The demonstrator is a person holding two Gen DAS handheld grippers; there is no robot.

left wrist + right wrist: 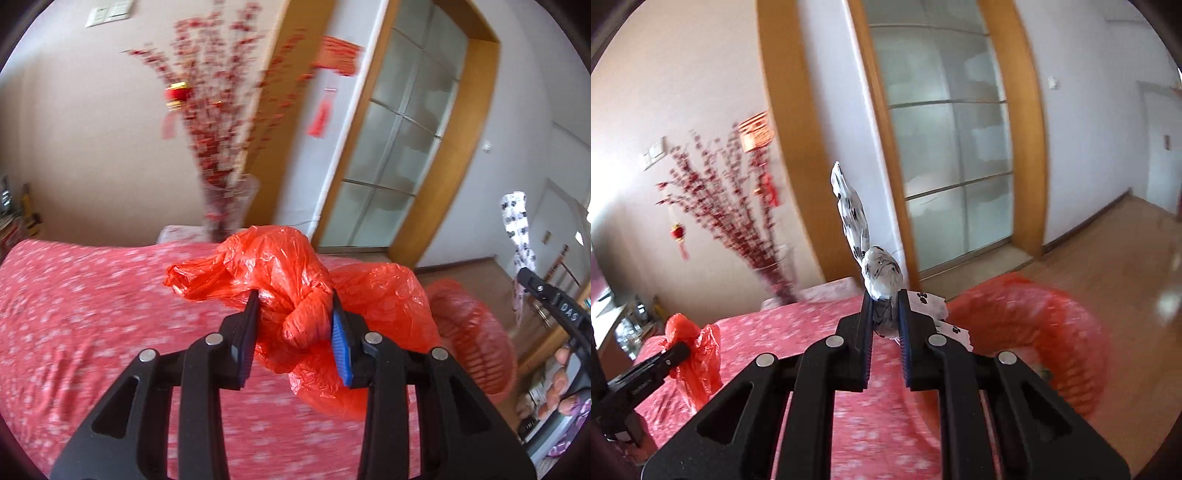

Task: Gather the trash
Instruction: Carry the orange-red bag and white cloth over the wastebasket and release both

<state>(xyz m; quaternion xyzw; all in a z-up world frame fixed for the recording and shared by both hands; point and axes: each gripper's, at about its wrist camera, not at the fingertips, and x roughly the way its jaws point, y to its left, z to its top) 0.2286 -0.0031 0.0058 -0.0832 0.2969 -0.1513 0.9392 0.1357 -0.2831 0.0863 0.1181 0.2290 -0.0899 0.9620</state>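
Observation:
My left gripper (293, 301) is shut on the knotted neck of a crumpled red plastic bag (269, 266), which hangs in the air above the table. In the right wrist view the same red bag (696, 347) shows at the lower left, pinched by the left gripper (681, 349). My right gripper (884, 295) is shut on the knot of a white plastic bag with black paw prints (881, 273); its twisted tail sticks upward. That white bag (517, 236) and the right gripper (524, 275) appear at the right edge of the left wrist view.
A table under a red flowered cloth (92, 314) lies below both grippers. A red slatted bin with a red liner (1034, 332) stands at the table's right. A vase of red blossom branches (229, 206) stands behind, beside a wood-framed frosted glass door (945, 147). Wooden floor (1108, 251) stretches to the right.

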